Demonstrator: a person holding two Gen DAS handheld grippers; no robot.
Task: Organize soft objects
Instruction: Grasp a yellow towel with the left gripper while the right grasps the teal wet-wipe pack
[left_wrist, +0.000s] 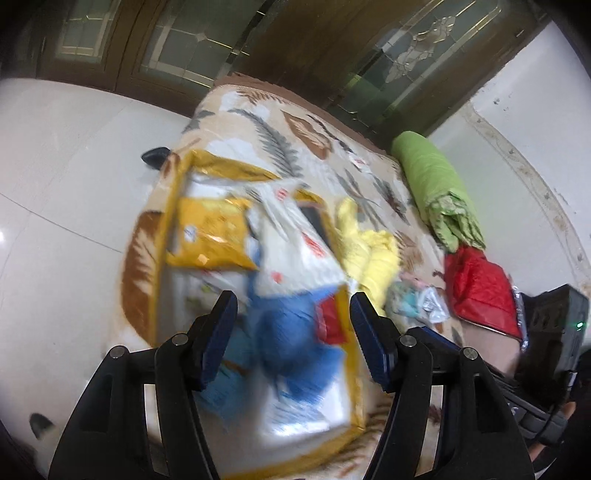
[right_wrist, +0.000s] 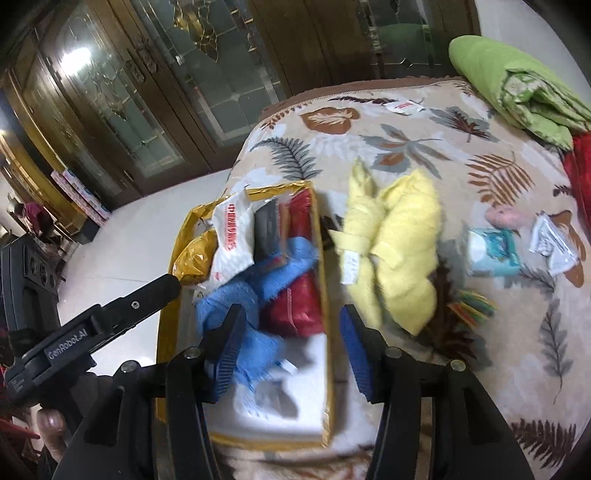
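Blue towel (right_wrist: 255, 295) lay rumpled inside the yellow-rimmed box (right_wrist: 325, 280) on the leaf-print blanket (right_wrist: 480, 155); a yellow cloth (right_wrist: 399, 251) sat just beside the box. Both the left gripper (left_wrist: 291, 325) and right gripper (right_wrist: 291, 332) hovered above, jaws wide apart, holding nothing.

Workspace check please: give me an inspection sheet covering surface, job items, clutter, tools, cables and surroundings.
Surface: leaf-print blanket over a low bed or table.
Job's things: gold-rimmed box holding a blue cloth, a red packet, a white bag and a yellow pouch; yellow cloth lies on the blanket beside the box.
Clutter: tissue pack, silver sachet, green rolled bedding, red quilted item.
Tools: left tool and right tool both open, empty, above the box.
Cables: thin black lead beside the right handle.
Surroundings: white tiled floor, wooden glass-panelled doors.
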